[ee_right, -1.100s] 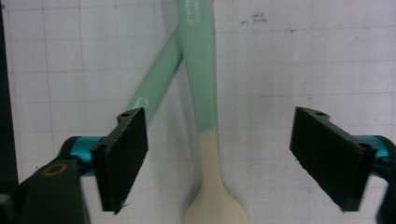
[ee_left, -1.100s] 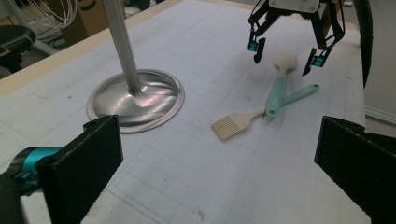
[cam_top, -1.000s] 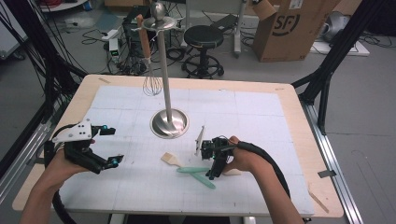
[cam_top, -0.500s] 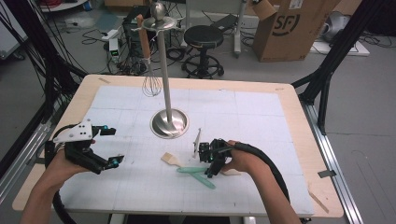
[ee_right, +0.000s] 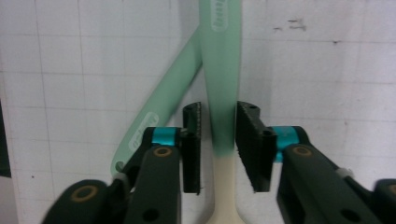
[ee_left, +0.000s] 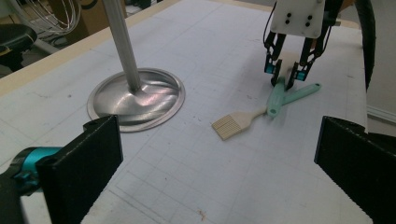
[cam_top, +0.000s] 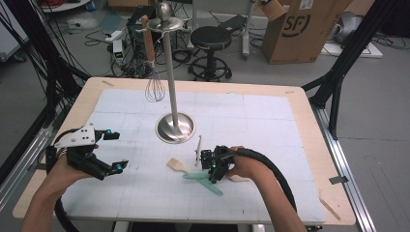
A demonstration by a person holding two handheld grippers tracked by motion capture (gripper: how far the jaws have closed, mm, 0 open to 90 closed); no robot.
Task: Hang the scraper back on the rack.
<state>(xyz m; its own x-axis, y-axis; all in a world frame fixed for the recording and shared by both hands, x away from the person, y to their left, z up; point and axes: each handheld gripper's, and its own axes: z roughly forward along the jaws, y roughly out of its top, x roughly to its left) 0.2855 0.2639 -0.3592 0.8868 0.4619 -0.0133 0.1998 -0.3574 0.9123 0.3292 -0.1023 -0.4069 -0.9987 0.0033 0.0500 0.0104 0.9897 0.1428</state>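
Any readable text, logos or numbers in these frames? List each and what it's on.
"SF" in a ring logo: side of the cardboard box on the floor behind the table.
Raised lettering on the upright mint-green handle: too blurred to read.
Raised lettering on the slanted mint-green handle: too blurred to read.
White label on the box top: too small to read.

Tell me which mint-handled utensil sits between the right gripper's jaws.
The brush with the cream bristle head; its handle runs between the right gripper. The all-mint utensil lies beside.
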